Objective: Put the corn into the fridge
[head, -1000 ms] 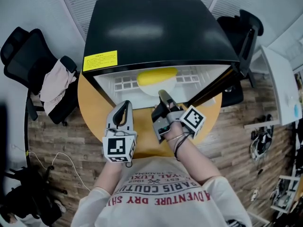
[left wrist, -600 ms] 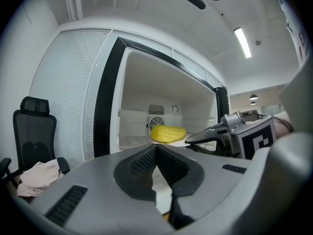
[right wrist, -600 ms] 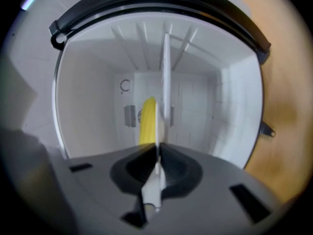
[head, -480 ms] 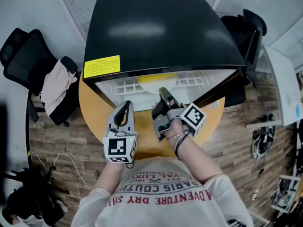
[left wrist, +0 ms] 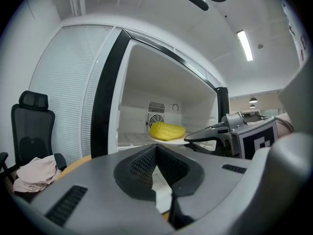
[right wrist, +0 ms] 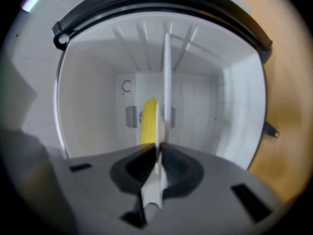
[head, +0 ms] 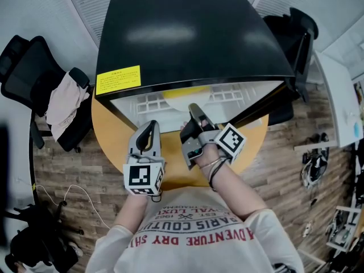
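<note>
The black boxy mini fridge (head: 193, 33) stands on the round wooden tabletop (head: 114, 131), with its door (head: 259, 104) swung open to the right. Inside, a yellow corn cob (left wrist: 167, 130) lies on a round white plate (right wrist: 166, 72), which rests on the white grid shelf (head: 151, 101). In front of the opening, the right tongs (head: 193, 110) clamp the plate's near rim. The left tongs (head: 150, 127) sit just to their left, closed on nothing. A black office chair (head: 23, 67) with a pale cloth (head: 62, 104) draped on it stands left of the tabletop.

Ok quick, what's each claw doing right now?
Left claw: closed, holding nothing.
Right claw: closed on the rim of the white plate, which has the corn on it.
</note>
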Motion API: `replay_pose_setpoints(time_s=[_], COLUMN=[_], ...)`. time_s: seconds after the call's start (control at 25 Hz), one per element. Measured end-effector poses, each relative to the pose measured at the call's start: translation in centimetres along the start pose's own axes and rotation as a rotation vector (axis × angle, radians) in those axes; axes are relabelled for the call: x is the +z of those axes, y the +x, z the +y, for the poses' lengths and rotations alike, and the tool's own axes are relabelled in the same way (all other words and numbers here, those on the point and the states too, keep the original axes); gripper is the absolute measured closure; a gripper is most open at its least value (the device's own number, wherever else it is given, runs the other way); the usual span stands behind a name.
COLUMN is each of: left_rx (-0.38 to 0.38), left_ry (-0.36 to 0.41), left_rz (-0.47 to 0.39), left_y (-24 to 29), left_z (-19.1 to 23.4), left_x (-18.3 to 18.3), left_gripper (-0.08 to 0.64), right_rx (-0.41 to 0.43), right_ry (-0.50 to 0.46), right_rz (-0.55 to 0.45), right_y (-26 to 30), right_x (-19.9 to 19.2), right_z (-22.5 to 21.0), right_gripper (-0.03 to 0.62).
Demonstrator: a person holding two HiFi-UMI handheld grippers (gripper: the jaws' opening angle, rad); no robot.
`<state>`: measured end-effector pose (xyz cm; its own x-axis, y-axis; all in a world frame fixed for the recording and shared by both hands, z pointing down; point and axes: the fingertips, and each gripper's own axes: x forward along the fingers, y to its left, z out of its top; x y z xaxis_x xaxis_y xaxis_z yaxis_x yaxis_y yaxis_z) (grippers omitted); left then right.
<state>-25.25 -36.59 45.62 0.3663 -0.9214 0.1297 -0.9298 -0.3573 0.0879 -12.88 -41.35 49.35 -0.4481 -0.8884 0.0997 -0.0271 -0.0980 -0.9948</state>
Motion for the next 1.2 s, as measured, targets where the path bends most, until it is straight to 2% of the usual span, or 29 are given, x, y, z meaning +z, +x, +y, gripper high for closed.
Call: replay_pose_setpoints(time_s=[0.2,0.28,0.44,0.52,0.6,0.76,0.88,1.04,1.12,1.2], left_rx=[-0.001,0.004,0.020,0.030,0.041,0.054,0.069,0.094,0.100,0.102], left_ry=[0.012,0.014,0.015,0.015,0.015,0.018,0.027,0.030,0.029,0.027], left_rz=[-0.002,-0.004,-0.006,-0.008,-0.012,-0.017,-0.026,-0.035,-0.043,-0.047], left_y=[-0.4,-0.7,-1.3,-1.7,-2.1,-3.2,-4.1,-5.2,-5.7,-6.0], left_z=[-0.5,-0.6,-1.1,-1.6,-2.2,-3.8,-4.6,-5.4,-5.8,-6.2], left_x=[0.4,0.4,0.5,0.5,0.7,1.2,1.7,2.2,2.3,2.4], left_gripper=[0.535,0.535,0.535,0.535,0.535,0.535,0.535,0.535,0.535,0.535], right_rx=[0.018,0.028,0.062,0.102,0.114,0.053,0.071,0.057,0.089,0.122], right_ry=[-0.036,-0.025,-0.005,-0.003,-0.060,-0.351,-0.586,-1.060,-1.296,-1.475], right_rz=[0.021,0.024,0.055,0.103,0.151,0.189,0.196,0.178,0.178,0.173], right_y=[-0.7,-1.2,-2.9,-3.7,-4.6,-6.3,-7.0,-8.1,-8.8,-9.4], right_x=[-0.7,-0.9,-1.7,-2.5,-3.1,-2.6,-2.1,-1.5,-2.0,-2.6], right_z=[0.5,0.6,0.3,0.3,0.1,0.1,1.4,2.6,3.6,4.5], right_gripper=[0.541,0.511,0.506,0.515,0.549,0.557,0.557,0.557,0.557,0.557])
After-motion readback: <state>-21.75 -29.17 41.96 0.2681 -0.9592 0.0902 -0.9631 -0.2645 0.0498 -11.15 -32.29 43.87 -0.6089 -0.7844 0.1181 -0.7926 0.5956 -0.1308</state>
